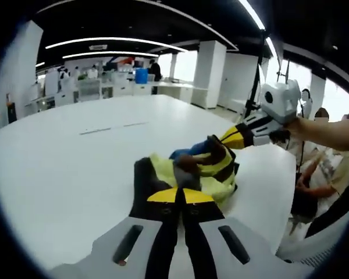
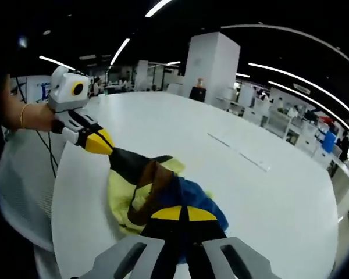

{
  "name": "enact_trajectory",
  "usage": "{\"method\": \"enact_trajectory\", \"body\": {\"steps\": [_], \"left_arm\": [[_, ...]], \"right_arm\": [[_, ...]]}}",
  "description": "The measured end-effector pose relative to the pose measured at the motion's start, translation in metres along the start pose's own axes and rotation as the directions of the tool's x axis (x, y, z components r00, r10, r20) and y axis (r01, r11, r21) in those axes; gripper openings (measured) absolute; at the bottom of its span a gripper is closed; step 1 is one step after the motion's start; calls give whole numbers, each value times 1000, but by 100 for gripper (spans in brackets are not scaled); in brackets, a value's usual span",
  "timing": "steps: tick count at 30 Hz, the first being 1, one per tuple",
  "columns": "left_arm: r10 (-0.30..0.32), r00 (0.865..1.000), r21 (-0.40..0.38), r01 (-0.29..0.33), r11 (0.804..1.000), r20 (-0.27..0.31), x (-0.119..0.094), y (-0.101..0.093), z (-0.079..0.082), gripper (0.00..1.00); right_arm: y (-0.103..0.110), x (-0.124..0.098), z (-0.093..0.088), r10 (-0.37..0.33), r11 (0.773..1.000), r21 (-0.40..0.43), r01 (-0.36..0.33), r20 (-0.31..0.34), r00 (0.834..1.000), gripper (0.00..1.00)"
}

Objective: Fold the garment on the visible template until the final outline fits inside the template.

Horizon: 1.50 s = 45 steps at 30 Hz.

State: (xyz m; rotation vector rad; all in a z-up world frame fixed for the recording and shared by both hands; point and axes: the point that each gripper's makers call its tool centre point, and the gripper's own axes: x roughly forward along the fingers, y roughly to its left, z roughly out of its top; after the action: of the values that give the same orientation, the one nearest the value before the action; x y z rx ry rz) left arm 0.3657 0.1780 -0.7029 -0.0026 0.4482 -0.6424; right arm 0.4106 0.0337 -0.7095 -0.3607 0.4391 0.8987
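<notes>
Left gripper view: white table (image 1: 58,168), open-plan office.

One multicoloured garment (image 1: 206,168), in yellow, black, blue and brown, lies bunched on one large white table (image 1: 75,168). Two handheld grippers work it: the left gripper (image 1: 180,196) and the right gripper (image 2: 183,214), each with two yellow-tipped fingers (image 1: 163,196) pressed together on the cloth. Two pale strips (image 1: 113,128) lie end to end on the table's far side. One hand (image 2: 38,116) with one bracelet (image 2: 23,115) shows on the left gripper. Beyond the table's edge sit what appear to be two people (image 1: 320,168), though the fisheye blurs them. One blue barrel-like container (image 1: 141,75) stands far back.
</notes>
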Motion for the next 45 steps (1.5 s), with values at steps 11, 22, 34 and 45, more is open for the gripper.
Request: {"method": "enact_trajectory", "body": {"steps": [11,22,34,45], "left_arm": [[102,977,-35,-97,995,186,-29,29,62,0],[203,923,-65,-192,979,327,-27,61,115,0],[325,872,-82,-317,945,366,22,116,155,0],[361,888,-127,-338,932,284,93,162,131,0]], "right_arm": [[-34,-28,38,-116,992,64,109,103,988,0],[-76,-37,71,-209,974,119,191,158,965,0],[-129,-17,88,-370,923,178,341,164,915,0],[-181,33,59,-460,866,256,429,74,885,0]]}}
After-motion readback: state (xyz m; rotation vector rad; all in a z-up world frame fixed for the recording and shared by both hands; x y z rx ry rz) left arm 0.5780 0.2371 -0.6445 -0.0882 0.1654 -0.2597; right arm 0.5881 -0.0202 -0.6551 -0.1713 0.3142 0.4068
